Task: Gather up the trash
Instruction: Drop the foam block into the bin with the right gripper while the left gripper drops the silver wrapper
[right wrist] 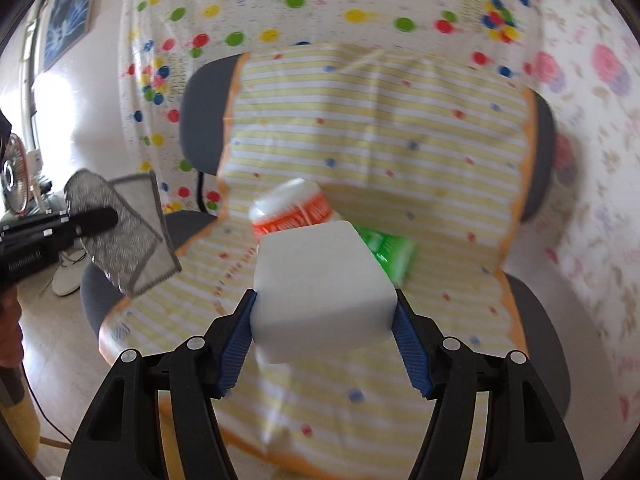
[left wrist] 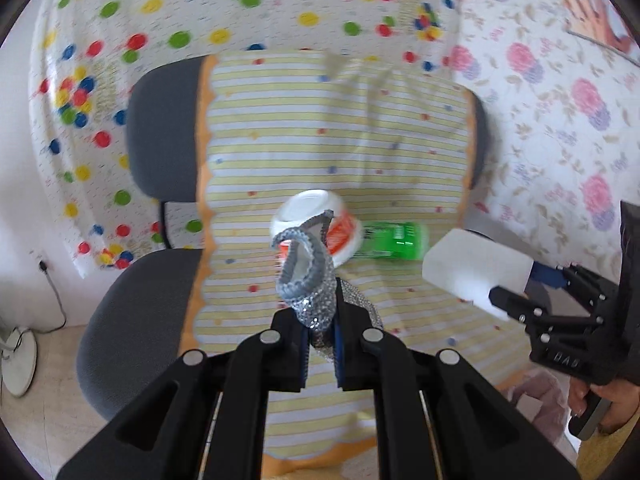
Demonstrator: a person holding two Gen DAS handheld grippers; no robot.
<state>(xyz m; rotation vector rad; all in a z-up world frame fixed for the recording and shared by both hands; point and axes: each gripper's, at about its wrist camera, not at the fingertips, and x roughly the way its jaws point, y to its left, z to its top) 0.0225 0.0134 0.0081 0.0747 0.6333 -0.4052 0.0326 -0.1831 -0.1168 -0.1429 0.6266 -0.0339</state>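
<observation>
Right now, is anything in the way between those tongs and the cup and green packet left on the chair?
Yes, their own loads. The left tongs grip a silver pouch and the right tongs a white block, in front of the cup and green packet.

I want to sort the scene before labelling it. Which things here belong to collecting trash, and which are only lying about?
For the job:
- white block, held in the right gripper
- silver pouch, held in the left gripper
- white cup on the chair
- green packet on the chair

Just there:
- chair
- striped cloth
- fan
</observation>
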